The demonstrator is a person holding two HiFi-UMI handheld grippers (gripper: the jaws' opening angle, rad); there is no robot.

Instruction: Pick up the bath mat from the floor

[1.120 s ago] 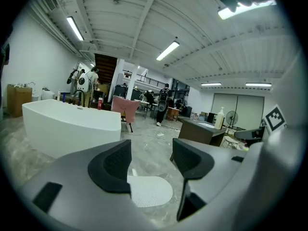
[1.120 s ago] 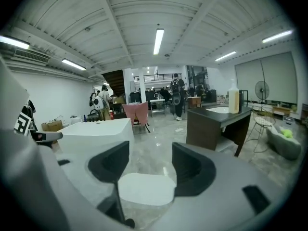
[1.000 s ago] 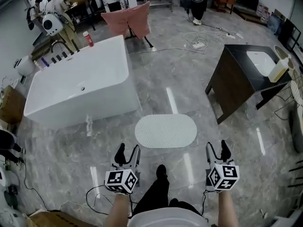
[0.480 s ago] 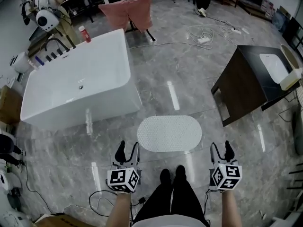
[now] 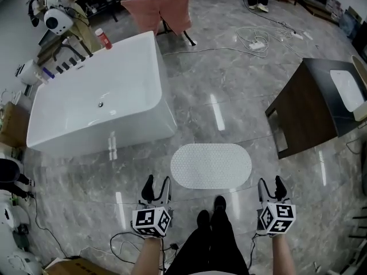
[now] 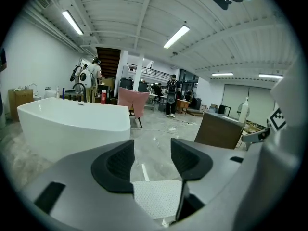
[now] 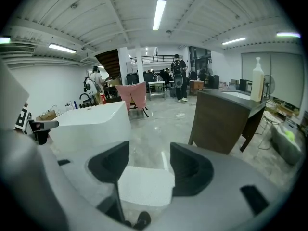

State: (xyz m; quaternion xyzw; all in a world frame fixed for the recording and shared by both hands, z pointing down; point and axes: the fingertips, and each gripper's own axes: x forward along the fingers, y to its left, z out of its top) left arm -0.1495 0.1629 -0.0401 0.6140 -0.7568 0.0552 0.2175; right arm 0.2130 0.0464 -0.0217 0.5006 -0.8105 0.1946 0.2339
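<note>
Stepping in, you have brought both grippers lower; the bath mat (image 5: 211,165) lies flat on the floor (image 5: 229,110) just ahead, untouched. Your left gripper (image 5: 156,183), its jaws just eased slightly inward, and your right gripper (image 5: 272,184) stand wide and empty. Grasping and lifting remain.

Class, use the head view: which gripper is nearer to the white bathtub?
Left. The left gripper hovers over the floor just short of the bathtub's near corner. The right gripper is on the far side of the bath mat from the tub.
</note>
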